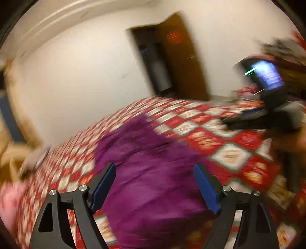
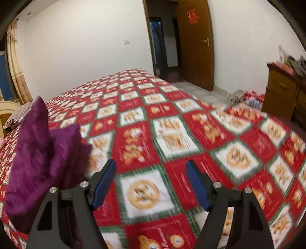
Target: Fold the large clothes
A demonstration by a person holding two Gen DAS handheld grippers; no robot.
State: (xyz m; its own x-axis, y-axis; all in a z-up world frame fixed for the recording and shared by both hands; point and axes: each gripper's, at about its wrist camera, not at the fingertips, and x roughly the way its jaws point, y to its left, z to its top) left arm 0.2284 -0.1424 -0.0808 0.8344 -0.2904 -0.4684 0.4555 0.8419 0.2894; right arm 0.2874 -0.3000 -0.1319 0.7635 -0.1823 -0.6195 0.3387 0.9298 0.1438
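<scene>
From the left wrist, the purple garment [image 1: 145,182] fills the space ahead of the left tool [image 1: 155,170], whose blue-padded fingers [image 1: 104,183] stand wide apart with nothing clamped between them. That view also catches the other device out to the right: the right tool [image 1: 254,118] hangs over the bed with a lit screen [image 1: 266,73] on top. Everything there is smeared by motion.

The right wrist view is sharper. Here the right tool [image 2: 151,172] also stands with its fingers spread, holding nothing, and only bedspread lies between them. The purple garment [image 2: 44,159] sits off to its left, bunched and rising into a peak, with a ribbed or crinkled texture, resting on the bed near the edge.

The bed [image 2: 172,118] wears a quilt of red and white diamond squares edged in green, with orange figures on them. Behind it is a pale wall [image 2: 86,47], a brown wooden door [image 2: 195,47] standing open with a red paper ornament [image 2: 193,16] on it, a wooden cabinet [image 2: 283,92] at right with clutter on top, a heap of cloth on the floor [image 2: 246,97], and a beige curtain [image 2: 16,67] at left.
</scene>
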